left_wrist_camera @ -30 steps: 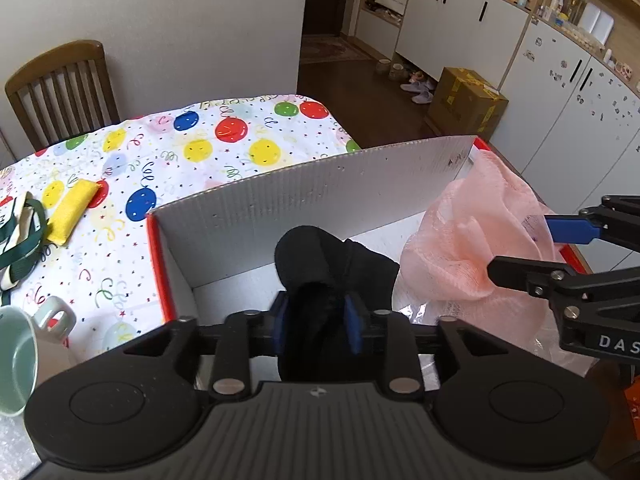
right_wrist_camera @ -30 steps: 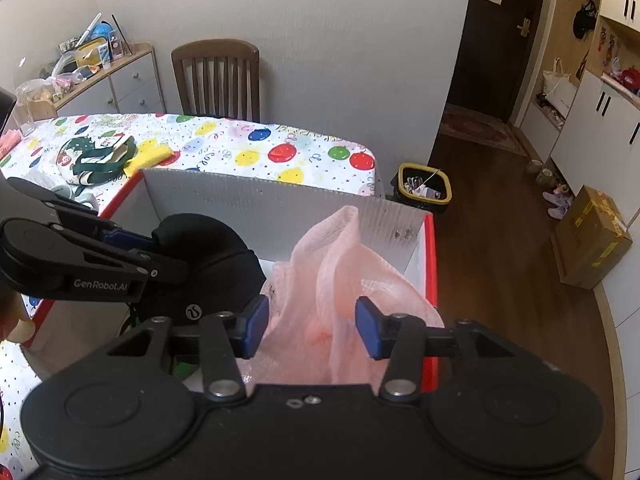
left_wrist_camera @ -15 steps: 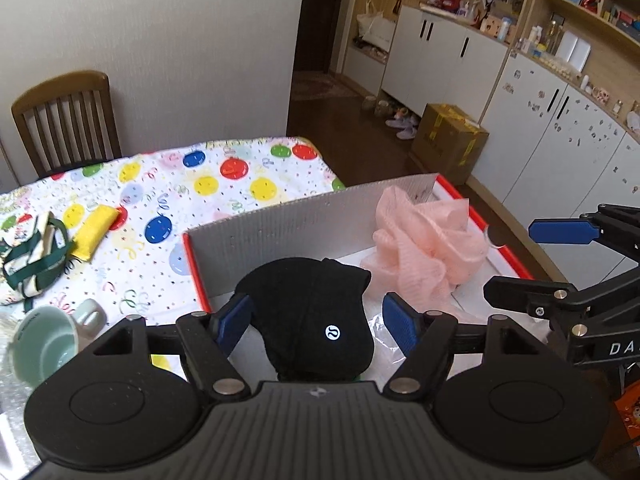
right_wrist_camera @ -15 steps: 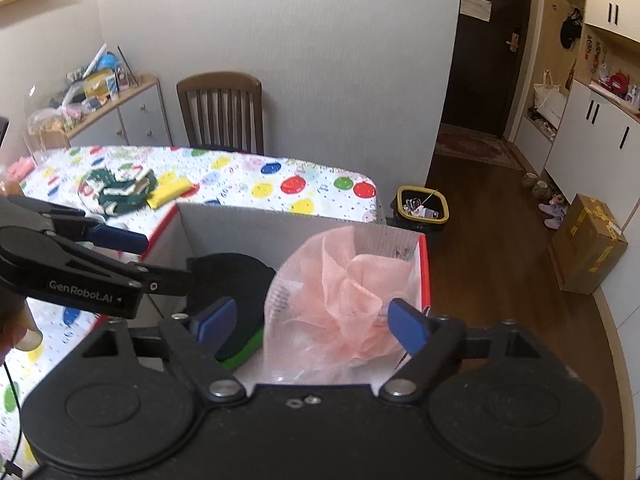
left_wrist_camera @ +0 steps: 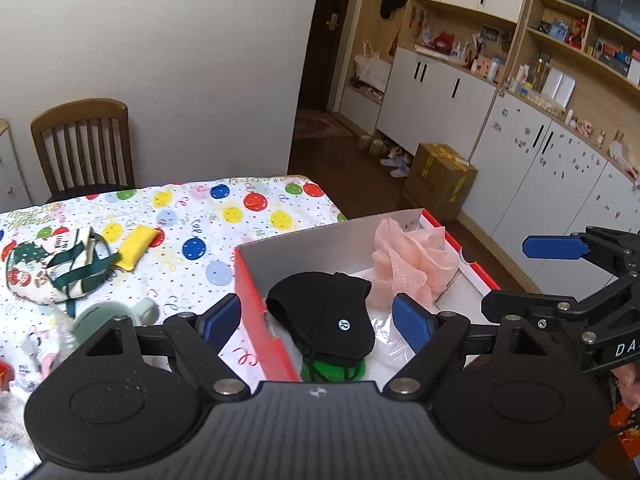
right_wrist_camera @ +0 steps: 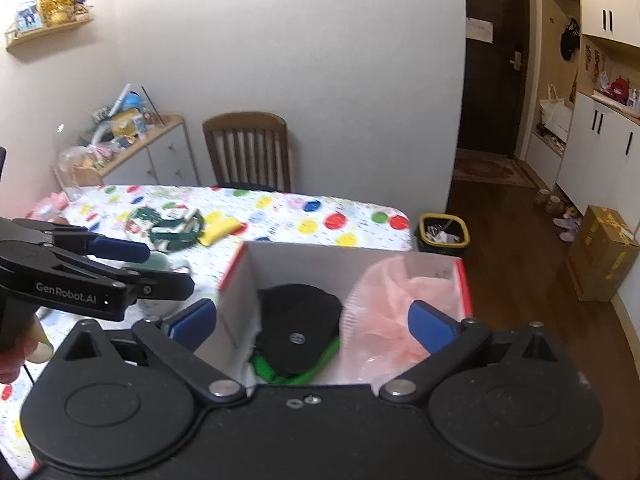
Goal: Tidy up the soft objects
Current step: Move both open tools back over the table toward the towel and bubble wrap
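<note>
Left gripper (left_wrist_camera: 317, 322): hovering above the near left corner of the box, jaws standing wide, gripping nothing; its blue pads (left_wrist_camera: 219, 322) are straddling the box's left wall.

Right gripper (right_wrist_camera: 313, 326): hovering above the near edge of the box, jaws spread wide and carrying nothing.

Box (left_wrist_camera: 256, 312): red outside, white inside, sitting at the right end of the table, open at the top.

Black cap (left_wrist_camera: 328, 312): lying in the near left part of the box, a small round white logo facing up. It is resting on top of a green item (left_wrist_camera: 334, 370), of which only an edge is showing at the near side.

Pink mesh cloth (left_wrist_camera: 408, 264): bunched up in the far right part of the box, rising above the rim, just beside the cap. Clear plastic wrap (left_wrist_camera: 386, 338) is lying on the box floor near it.

Table (left_wrist_camera: 192, 224): wearing a white cloth printed with coloured balloons.

Yellow pouch (left_wrist_camera: 138, 246): lying on the cloth, left of the box and well apart from it.

Green-strapped bag (left_wrist_camera: 60, 270): lying crumpled just left of the yellow pouch, touching it.

Pale green mug (left_wrist_camera: 116, 314): lying near the left gripper's left pad.

Wooden chair (left_wrist_camera: 82, 146): standing at the far side of the table against the wall.
</note>
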`<state>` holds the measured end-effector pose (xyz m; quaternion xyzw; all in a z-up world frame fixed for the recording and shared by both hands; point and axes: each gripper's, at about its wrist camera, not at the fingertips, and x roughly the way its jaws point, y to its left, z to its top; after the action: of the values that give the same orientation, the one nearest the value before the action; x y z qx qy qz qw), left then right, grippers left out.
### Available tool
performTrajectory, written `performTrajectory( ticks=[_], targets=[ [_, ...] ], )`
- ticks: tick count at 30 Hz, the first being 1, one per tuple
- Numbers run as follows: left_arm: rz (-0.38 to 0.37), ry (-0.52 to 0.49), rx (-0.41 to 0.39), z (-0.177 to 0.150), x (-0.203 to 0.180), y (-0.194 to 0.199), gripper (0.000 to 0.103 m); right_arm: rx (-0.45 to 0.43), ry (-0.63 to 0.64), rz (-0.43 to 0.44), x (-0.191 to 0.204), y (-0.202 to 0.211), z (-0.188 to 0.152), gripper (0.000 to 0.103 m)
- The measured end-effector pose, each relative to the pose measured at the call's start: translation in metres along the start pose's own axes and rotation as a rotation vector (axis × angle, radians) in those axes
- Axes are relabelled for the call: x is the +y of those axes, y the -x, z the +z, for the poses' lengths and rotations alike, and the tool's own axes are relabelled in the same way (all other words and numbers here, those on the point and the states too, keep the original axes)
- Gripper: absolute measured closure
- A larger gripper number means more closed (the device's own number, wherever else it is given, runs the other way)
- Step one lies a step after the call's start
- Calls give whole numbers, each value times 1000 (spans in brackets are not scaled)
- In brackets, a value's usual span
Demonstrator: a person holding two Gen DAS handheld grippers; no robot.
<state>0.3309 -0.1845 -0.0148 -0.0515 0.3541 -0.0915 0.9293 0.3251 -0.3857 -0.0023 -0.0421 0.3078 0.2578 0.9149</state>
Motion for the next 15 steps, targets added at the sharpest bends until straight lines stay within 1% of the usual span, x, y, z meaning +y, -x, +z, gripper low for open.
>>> performTrajectory(
  ticks=[6,8,10,13,15],
  targets=[
    [6,17,-35,-12,21,31,13,-28,14,46,35,10,1,1],
    [1,23,-44,-17,30,42,9,-32,12,63,48,12,1,1],
    [-3,37,-49,-22,41,50,6,-30,14,79,60,13,0,1],
    [-8,60,-63,-30,59,64,4,-22,22,94,79,10,-2,1],
    [-7,58,-70,-36,71,73,2,-14,22,109,90,8,-3,1]
  ],
)
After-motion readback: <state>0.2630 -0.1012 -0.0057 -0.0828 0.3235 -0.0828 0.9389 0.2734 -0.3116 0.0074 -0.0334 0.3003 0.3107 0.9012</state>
